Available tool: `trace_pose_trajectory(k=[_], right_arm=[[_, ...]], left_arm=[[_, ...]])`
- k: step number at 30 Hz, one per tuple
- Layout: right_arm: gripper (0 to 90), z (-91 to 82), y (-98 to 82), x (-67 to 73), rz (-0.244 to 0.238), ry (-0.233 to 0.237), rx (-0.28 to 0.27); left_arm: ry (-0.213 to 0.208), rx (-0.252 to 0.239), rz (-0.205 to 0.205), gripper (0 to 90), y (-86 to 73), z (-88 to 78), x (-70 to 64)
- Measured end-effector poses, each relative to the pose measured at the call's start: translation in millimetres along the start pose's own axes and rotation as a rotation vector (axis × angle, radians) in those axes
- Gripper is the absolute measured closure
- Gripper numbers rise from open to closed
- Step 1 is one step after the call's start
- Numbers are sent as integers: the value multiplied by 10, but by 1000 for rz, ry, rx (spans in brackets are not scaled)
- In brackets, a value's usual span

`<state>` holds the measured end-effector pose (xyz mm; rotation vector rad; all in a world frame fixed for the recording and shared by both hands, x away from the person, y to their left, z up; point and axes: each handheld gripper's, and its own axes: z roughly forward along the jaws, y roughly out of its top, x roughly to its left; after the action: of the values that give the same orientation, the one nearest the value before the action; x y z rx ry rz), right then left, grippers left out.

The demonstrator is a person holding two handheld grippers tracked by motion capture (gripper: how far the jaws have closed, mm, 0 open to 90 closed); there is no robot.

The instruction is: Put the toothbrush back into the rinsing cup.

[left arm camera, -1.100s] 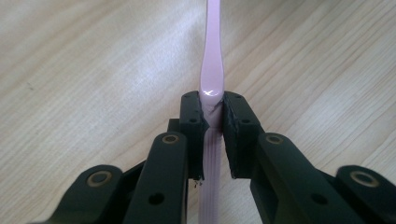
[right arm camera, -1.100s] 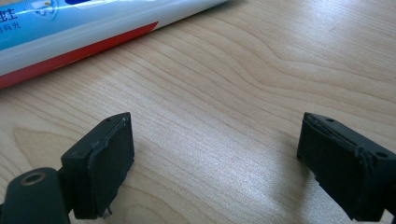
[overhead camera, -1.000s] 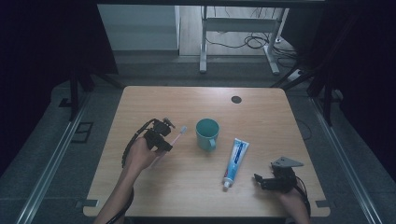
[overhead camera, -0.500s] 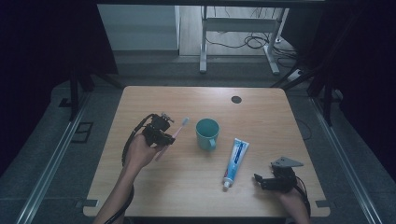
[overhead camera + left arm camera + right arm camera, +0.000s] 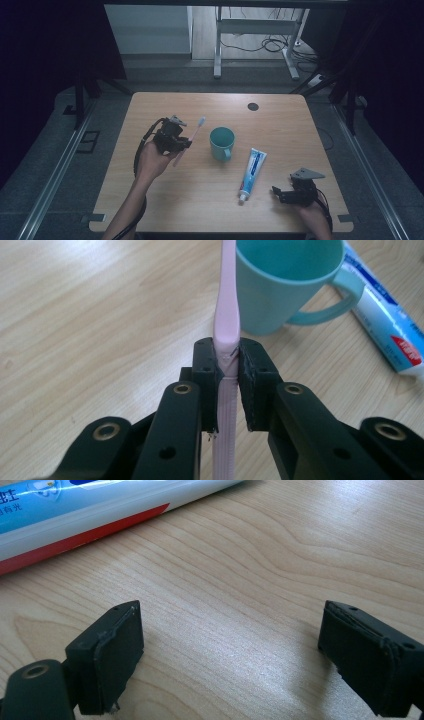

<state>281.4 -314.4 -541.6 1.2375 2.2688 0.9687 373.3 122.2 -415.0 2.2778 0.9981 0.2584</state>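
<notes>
**Pink toothbrush lifted, mug not yet reached**

Black right tongs nearest, spread wide and empty, resting low on the pale wood surface at the near right corner. Just beyond them, a blue-and-white toothpaste tube, lying flat, untouched.

Farther in and to the left: left tongs pressed tight on the ribbed handle of a pink toothbrush, carried clear of the surface, brush head slanting toward the teal mug but short of its rim. Judged about halfway: pickup done; left to do, likely, dropping the brush into the mug, then dealing with the tube.

From above, all 3 items and both hands laid out together. From the left gripper view, the pinch itself, pads flat against the handle, mug mouth just behind. From the right gripper view, bare wood between the open pads and the tube's red stripe.
</notes>
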Motion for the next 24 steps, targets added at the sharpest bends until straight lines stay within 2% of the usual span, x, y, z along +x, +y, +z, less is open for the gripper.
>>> trace_pose_trajectory(k=[7, 10, 13, 14, 24], right_arm=[[105, 0, 0, 0, 0, 0, 0], [105, 0, 0, 0, 1, 0, 0], [105, 0, 0, 0, 0, 0, 0], [104, 0, 0, 0, 0, 0, 0], [105, 0, 0, 0, 0, 0, -1]], left_arm=[[-15, -68, 8, 791, 46, -37, -35], [-19, -100, 30, 791, 73, -52, -60], [-26, -121, 26, 791, 97, -58, -84], [-28, -128, 35, 791, 108, -59, -86], [-50, -190, 28, 791, 211, -68, -150]])
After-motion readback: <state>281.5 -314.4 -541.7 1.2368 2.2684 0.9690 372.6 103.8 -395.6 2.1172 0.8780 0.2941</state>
